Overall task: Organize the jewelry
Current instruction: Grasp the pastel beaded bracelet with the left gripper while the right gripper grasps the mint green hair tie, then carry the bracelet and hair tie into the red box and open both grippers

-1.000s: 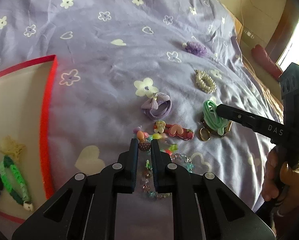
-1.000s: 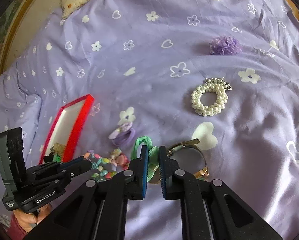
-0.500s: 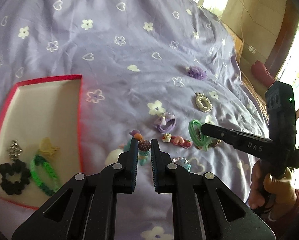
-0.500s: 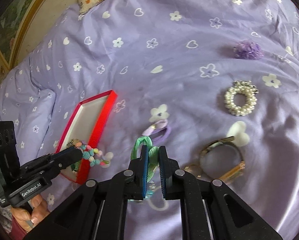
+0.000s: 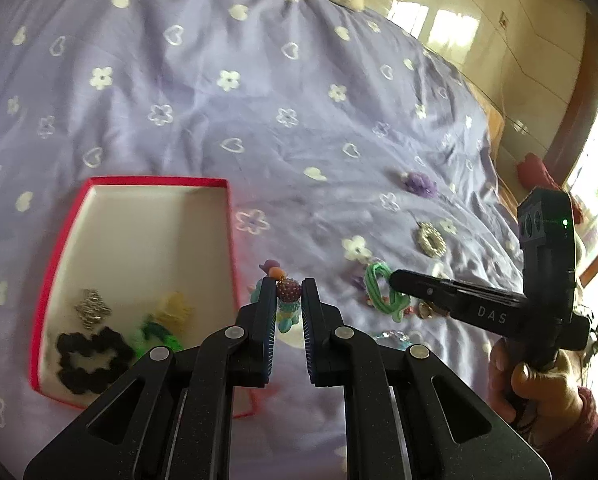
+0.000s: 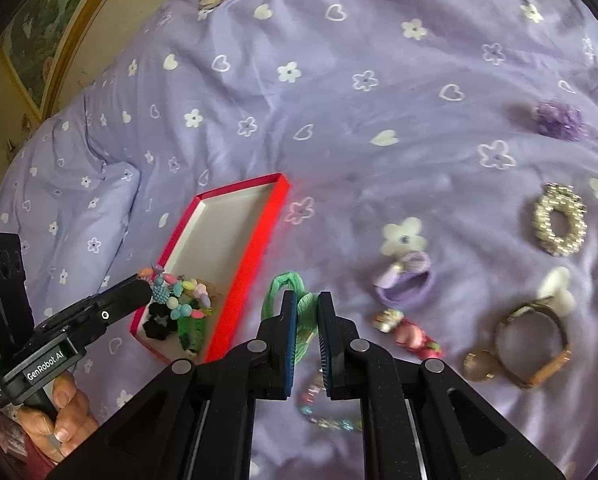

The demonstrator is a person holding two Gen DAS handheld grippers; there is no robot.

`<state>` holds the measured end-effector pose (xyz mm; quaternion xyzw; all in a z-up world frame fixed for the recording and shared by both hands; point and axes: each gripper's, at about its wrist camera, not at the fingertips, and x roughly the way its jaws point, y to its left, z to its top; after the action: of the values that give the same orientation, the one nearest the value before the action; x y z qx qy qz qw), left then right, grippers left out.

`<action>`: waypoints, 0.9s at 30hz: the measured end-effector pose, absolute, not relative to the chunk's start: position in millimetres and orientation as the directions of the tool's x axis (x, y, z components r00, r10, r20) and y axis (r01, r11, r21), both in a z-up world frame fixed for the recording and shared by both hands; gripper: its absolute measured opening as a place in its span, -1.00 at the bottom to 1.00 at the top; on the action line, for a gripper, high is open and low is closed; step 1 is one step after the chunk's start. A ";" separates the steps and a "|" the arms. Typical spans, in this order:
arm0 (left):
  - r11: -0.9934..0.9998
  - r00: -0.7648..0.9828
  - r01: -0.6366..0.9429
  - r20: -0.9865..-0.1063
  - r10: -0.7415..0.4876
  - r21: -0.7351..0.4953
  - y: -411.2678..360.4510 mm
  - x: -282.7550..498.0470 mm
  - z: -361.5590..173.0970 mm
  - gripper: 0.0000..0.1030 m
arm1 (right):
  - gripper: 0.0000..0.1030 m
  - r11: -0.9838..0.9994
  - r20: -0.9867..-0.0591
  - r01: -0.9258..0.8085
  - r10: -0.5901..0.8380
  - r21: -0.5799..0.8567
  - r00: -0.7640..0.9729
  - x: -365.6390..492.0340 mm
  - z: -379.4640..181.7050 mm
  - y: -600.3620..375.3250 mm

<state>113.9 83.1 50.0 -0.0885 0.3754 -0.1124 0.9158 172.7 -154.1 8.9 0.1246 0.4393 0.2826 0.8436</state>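
Observation:
My left gripper is shut on a colourful bead bracelet and holds it in the air by the right edge of the red box; in the right wrist view the bracelet hangs over the box. The box holds a black scrunchie, a green band, a yellow piece and a silver piece. My right gripper is shut on a green hair tie and holds it above the bed, right of the box. It also shows in the left wrist view.
On the purple bedspread lie a purple bow tie, a pink clip, a gold watch, a pearl ring, a purple flower piece and a clear bead bracelet. A pillow sits at the far end.
Both grippers have lifted off the bedspread with their pieces. The left one has carried the bead bracelet left to the red box; the right one has moved the green hair tie toward the box.

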 end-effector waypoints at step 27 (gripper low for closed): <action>0.964 0.707 -0.074 -0.695 -0.130 -0.256 199.7 163.0 20.2 -0.79 | -0.82 0.736 -0.702 -0.490 0.646 0.467 0.300 220.8 -17.8 -6.2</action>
<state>163.0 199.7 20.2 -0.1337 0.3825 -0.0154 0.9141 220.8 -6.2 -17.8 0.0822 0.4739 0.3541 0.8021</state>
